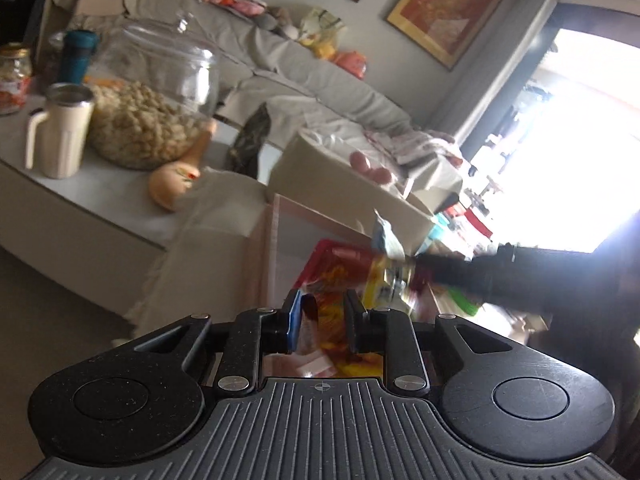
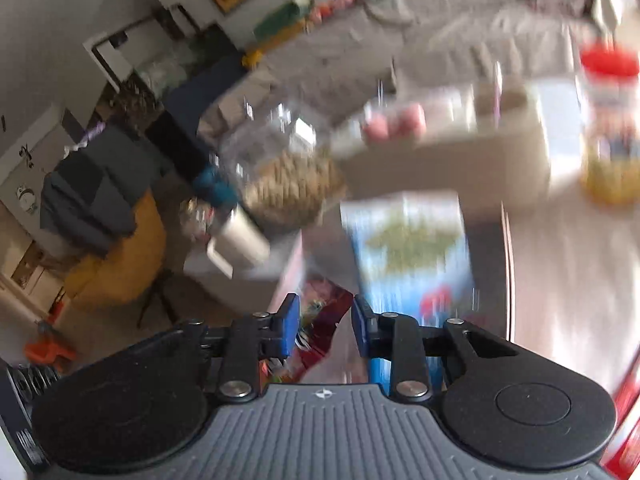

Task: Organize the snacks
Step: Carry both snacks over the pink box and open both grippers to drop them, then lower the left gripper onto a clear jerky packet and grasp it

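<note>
In the left wrist view my left gripper [image 1: 322,316] reaches into an open pale box [image 1: 276,240] of snacks. Its pads are shut on a red and yellow snack packet [image 1: 328,320] that fills the gap. A larger red packet [image 1: 340,260] lies beyond it. My right gripper [image 1: 416,266] comes in from the right beside a blue and white bag [image 1: 385,236]. In the right wrist view the right gripper [image 2: 326,320] has its jaws drawn close. A red printed packet [image 2: 318,320] shows through the gap from below. The blurred blue bag [image 2: 408,248] stands just past the right finger; no grip on either shows.
A lidded glass jar of puffed snacks [image 1: 152,120], a cream mug [image 1: 60,132], a teal flask [image 1: 78,56] and an orange gourd [image 1: 172,184] stand on the low white table [image 1: 100,200]. A grey sofa [image 1: 320,92] is behind. A red-lidded jar [image 2: 610,120] stands at the right.
</note>
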Demonstrator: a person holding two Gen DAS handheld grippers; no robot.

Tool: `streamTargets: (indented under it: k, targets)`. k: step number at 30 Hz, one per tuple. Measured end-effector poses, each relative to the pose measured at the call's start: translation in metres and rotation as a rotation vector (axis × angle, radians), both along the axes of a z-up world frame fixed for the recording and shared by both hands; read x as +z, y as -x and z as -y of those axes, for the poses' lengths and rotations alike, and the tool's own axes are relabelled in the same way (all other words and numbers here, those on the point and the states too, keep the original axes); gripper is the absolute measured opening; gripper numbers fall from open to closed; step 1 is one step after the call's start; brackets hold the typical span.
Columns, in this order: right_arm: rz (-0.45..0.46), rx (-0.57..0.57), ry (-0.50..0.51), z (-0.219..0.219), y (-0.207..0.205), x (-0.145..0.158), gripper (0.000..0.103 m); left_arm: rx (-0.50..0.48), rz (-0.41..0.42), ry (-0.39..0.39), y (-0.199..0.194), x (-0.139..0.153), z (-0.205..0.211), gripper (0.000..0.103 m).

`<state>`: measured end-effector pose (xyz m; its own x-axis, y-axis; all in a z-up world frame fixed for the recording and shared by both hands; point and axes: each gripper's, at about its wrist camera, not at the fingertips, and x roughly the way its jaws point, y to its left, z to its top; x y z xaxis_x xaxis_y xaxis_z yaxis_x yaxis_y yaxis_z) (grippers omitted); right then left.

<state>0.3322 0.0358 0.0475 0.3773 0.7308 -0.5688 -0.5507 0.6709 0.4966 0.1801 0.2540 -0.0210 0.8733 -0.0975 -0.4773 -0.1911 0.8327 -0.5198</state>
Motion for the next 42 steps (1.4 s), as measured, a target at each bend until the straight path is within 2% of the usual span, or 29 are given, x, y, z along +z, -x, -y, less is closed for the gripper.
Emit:
streamTargets:
  k: [2,3,6,8,11,14,17,23,25,28,32,36,39,42]
  targets:
    - [0.104,-0.028,0.063,-0.011,-0.010,0.015,0.029,-0.012,-0.012,0.014,-0.015,-0.003,0.003,0.026]
    - [0.128,-0.033,0.098,-0.013,-0.013,0.018,0.029,0.004,-0.011,0.004,-0.017,-0.003,0.004,0.026]
    - [0.119,-0.035,0.124,-0.001,-0.016,0.023,0.031,0.048,0.037,-0.035,-0.003,0.006,0.008,0.026]
    - [0.148,-0.019,0.129,0.017,-0.003,0.023,0.043,0.056,0.061,-0.056,0.012,0.013,0.011,0.026]
    - [0.188,-0.019,0.144,0.057,0.022,0.020,0.048,0.049,0.069,-0.103,0.029,0.021,0.024,0.026]
    - [0.200,-0.023,0.166,0.106,0.052,0.011,0.053,-0.021,0.073,-0.123,0.039,0.023,0.045,0.026]
    - [0.217,-0.075,0.231,0.154,0.082,-0.003,0.059,-0.129,0.054,-0.143,0.038,0.019,0.075,0.026]
    - [0.246,-0.195,0.393,0.233,0.139,-0.043,0.062,-0.386,-0.042,-0.195,0.021,-0.009,0.160,0.026]
    - [0.242,-0.227,0.409,0.253,0.152,-0.053,0.063,-0.445,-0.064,-0.193,0.017,-0.018,0.184,0.026]
    - [0.217,-0.277,0.378,0.277,0.163,-0.065,0.068,-0.509,-0.073,-0.215,0.016,-0.026,0.215,0.026]
    - [0.162,-0.311,0.309,0.292,0.168,-0.085,0.070,-0.594,-0.083,-0.259,0.026,-0.032,0.247,0.026]
    - [0.179,-0.365,0.339,0.289,0.169,-0.104,0.070,-0.656,-0.088,-0.306,0.034,-0.034,0.265,0.026]
    - [0.207,-0.383,0.354,0.286,0.172,-0.112,0.073,-0.654,-0.097,-0.312,0.032,-0.032,0.269,0.026]
    - [0.237,-0.384,0.367,0.283,0.178,-0.115,0.075,-0.604,-0.098,-0.304,0.022,-0.032,0.264,0.026]
